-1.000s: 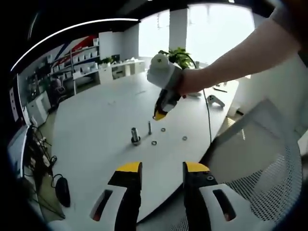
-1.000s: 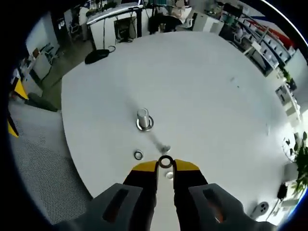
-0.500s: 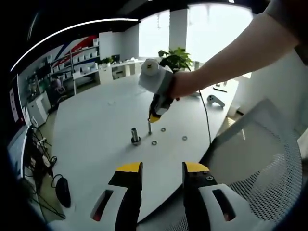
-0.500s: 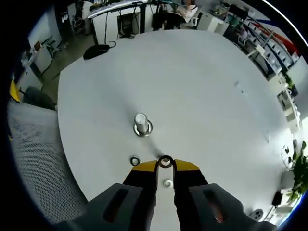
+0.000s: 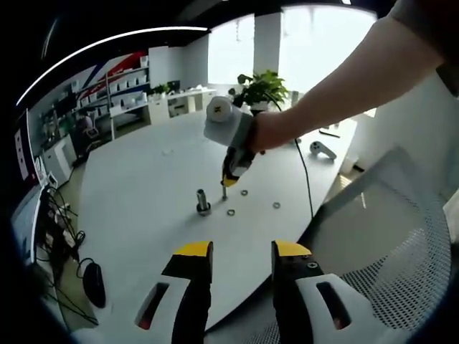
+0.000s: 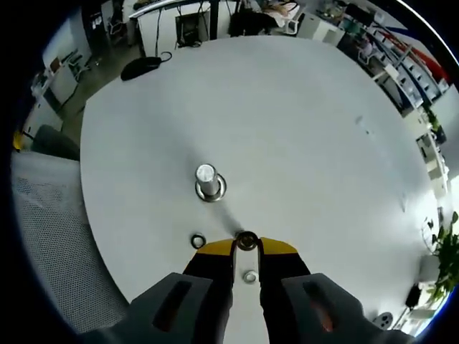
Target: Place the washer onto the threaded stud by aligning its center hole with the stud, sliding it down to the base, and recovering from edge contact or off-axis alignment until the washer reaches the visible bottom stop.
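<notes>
Pinching a round metal washer (image 6: 247,240), right gripper (image 6: 247,247) jaws narrow, left gripper (image 5: 240,249) jaws wide.

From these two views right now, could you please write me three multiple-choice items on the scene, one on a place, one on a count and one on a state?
1. Where is the washer that the right gripper holds?
A. Over the top of the thin threaded stud
B. Flat on the mesh chair
C. On the thick stud's base

2. How many loose washers lie on the table in the left gripper view?
A. None
B. Three
C. Seven

3. How do the left gripper's jaws stand?
A. Shut on a washer
B. Shut on nothing
C. Open, apart

Key: 1 A, the washer sits between the tips of the right gripper, and the left gripper view shows that gripper's tip at the top of the thin stud. 2 B, three washers lie on the table. 3 C, the left gripper shows a wide gap between its jaws.
</notes>
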A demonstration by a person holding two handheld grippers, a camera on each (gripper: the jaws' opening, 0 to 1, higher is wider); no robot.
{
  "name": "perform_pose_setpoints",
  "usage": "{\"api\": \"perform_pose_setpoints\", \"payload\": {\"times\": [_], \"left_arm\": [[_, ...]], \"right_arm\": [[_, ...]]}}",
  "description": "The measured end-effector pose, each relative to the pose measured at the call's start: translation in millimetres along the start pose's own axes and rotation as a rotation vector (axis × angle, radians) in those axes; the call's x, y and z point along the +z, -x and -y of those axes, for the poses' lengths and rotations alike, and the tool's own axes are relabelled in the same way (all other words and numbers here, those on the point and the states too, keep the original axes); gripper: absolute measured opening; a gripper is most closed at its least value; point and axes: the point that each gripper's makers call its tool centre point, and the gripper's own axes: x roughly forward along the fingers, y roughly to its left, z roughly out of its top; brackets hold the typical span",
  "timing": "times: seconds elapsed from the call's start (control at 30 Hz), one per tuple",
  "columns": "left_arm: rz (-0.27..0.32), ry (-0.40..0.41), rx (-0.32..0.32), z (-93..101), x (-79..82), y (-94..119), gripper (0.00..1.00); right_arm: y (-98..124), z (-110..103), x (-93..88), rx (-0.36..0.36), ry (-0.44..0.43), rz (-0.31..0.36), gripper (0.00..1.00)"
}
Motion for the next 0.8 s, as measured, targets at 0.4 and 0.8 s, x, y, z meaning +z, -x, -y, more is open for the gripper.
{"api": "perform_pose_setpoints", "payload": {"times": [0.4, 0.8], "left_arm": [[-0.007, 0.005, 0.013, -2.4, -1.7, 0.1, 0.30], [-0.019, 0.012, 0.015, -3.5, -4.1, -0.8, 0.30]], "right_arm": [[-28.5, -3.8, -12.6, 0.012, -0.004, -0.052, 0.14], [-42.6, -5.3, -18.6, 0.029, -0.031, -0.070, 0.15]]}}
